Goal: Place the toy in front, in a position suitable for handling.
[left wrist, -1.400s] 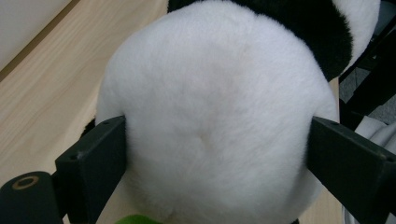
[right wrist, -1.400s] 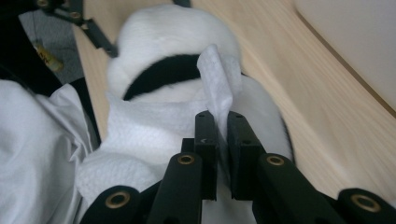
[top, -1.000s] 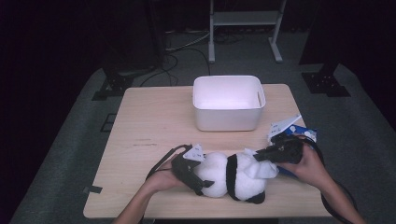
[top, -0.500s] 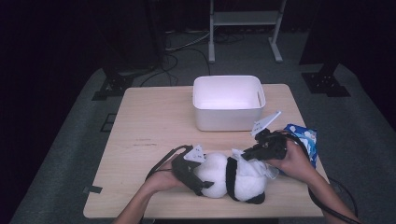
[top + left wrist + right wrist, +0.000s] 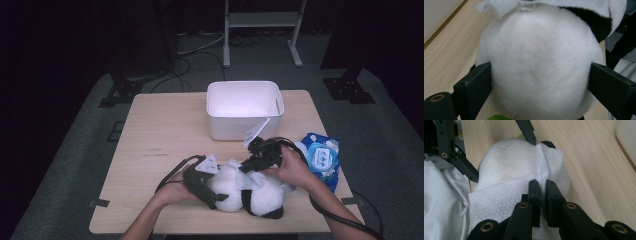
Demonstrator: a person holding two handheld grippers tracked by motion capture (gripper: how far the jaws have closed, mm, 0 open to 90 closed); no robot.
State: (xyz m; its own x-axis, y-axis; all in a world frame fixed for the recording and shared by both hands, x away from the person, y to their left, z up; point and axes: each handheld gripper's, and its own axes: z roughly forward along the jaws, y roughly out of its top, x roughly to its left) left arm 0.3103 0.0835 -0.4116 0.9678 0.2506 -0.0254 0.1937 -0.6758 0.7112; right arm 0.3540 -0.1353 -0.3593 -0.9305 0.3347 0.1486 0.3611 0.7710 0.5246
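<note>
Both grippers are working on the plush panda (image 5: 247,192), which is lying near the front edge of the wooden table (image 5: 165,135). Left gripper (image 5: 212,192) is squeezing the panda's white body between wide-set jaws. Right gripper (image 5: 250,167) is pinching a white wipe (image 5: 504,195) tightly and pressing it onto the fur. Behind them is sitting a white tub (image 5: 245,110), with a blue wipe pack (image 5: 320,155) lying to its right.

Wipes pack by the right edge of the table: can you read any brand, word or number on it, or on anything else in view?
Wet wipes pack: blue print around a round lid, too small and blurred to read.
White bin: no text seen.
Plush panda: no label seen.
Wipe: embossed pattern, no words.
</note>
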